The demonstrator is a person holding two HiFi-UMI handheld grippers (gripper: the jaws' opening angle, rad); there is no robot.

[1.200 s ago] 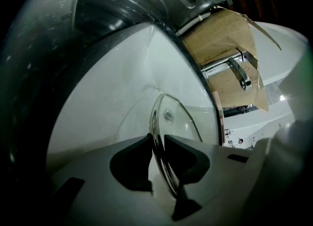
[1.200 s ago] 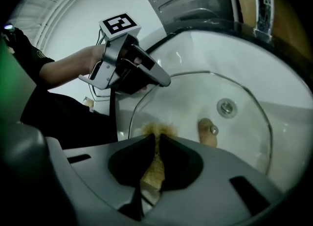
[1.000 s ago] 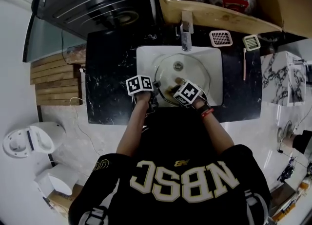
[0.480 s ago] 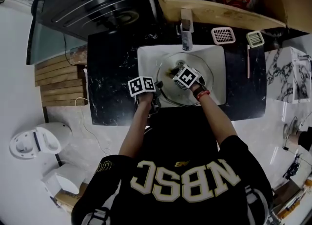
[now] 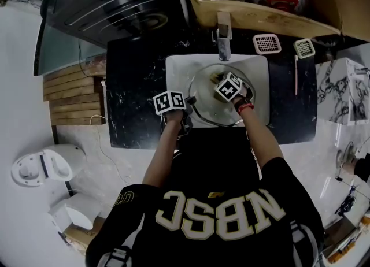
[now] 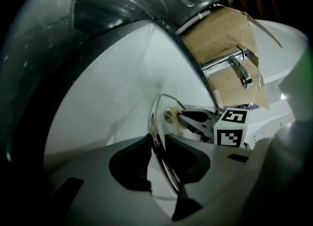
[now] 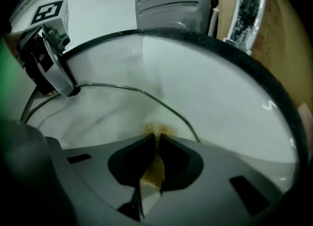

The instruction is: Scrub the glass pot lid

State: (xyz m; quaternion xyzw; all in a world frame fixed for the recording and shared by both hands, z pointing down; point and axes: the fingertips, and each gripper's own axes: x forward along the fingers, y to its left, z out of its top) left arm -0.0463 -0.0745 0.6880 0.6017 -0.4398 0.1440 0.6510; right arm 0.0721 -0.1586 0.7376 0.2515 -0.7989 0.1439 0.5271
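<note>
- Two arms reach up from a black jersey at the bottom of the head view, each hand carrying a claw over the sink at centre frame.
- Left claw, centre-left in the head view, is clamped on the left rim of the lid. The metal edge runs between both pads. The jaws have just been opening slightly, with the rim between them.
- Right claw, right of centre, has its jaws pressed together on a yellow-brown sponge.
- Sponge tip pokes out past the jaws and touches the glass close to the knob, as the left gripper view shows.
- Lid sits inside the white sink, filling most of the basin; whether it lies flat or tilted I cannot tell.
- Black marbled bench surrounds the sink on both sides.
- Tap stands at the sink's far edge, upper centre.
- Pink grid and pale grid lie on the bench right of the tap, near each other but apart.
- Cardboard box fills the upper right, beyond the tap.
- Dark ribbed appliance takes the upper left, with wooden slats below it at the left edge.
</note>
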